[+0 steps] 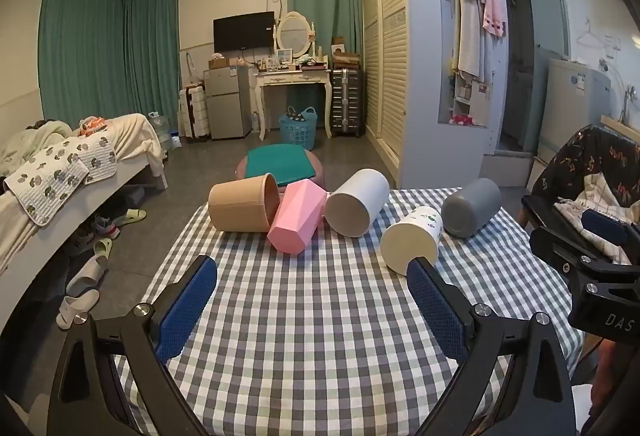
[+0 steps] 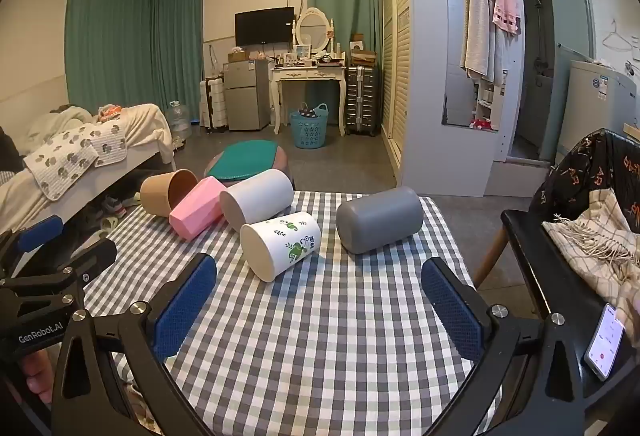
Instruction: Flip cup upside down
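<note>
Several cups lie on their sides on the checked tablecloth (image 1: 304,316): a tan cup (image 1: 240,206), a pink faceted cup (image 1: 296,222), a light grey cup (image 1: 356,202), a white cup with green print (image 1: 412,238) and a dark grey cup (image 1: 472,206). They also show in the right wrist view: tan (image 2: 164,194), pink (image 2: 198,206), light grey (image 2: 258,198), white printed (image 2: 282,242), dark grey (image 2: 378,218). My left gripper (image 1: 312,300) is open and empty, in front of the cups. My right gripper (image 2: 320,300) is open and empty, just short of the white printed cup.
A black chair (image 2: 560,236) with a scarf stands right of the table, with a phone (image 2: 604,340) near it. A bed (image 1: 60,172) is on the left, slippers (image 1: 80,292) on the floor, a round stool with a green mat (image 1: 280,164) beyond the table.
</note>
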Available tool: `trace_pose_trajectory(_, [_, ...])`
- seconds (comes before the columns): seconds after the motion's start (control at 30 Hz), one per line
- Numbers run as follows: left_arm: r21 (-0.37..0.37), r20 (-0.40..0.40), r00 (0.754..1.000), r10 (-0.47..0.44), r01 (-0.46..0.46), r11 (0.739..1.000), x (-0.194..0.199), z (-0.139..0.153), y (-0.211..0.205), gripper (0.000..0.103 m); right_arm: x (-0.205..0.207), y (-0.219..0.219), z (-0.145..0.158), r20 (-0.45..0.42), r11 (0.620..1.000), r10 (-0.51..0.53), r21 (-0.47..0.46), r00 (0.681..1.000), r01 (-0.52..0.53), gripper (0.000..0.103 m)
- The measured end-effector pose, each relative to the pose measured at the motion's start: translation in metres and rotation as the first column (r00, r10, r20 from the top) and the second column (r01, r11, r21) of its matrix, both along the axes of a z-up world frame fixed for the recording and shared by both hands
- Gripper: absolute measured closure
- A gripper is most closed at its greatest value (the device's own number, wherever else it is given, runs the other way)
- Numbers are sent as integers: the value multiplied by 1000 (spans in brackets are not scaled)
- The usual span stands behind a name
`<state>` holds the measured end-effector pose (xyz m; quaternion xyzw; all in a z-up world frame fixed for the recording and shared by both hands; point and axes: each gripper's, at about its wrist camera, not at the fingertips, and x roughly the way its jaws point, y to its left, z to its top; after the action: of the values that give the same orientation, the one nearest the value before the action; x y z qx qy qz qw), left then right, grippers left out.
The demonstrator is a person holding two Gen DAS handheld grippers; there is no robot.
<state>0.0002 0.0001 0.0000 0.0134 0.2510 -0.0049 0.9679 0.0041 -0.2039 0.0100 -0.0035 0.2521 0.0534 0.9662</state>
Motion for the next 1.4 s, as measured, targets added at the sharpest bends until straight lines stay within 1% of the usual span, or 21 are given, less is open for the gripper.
trace_pose_trajectory(1.4, [1,6,1000,8,-8,1000,-3,0,-2,4,-1,3,-1,-2,1000,2,-7,1000,-2,0])
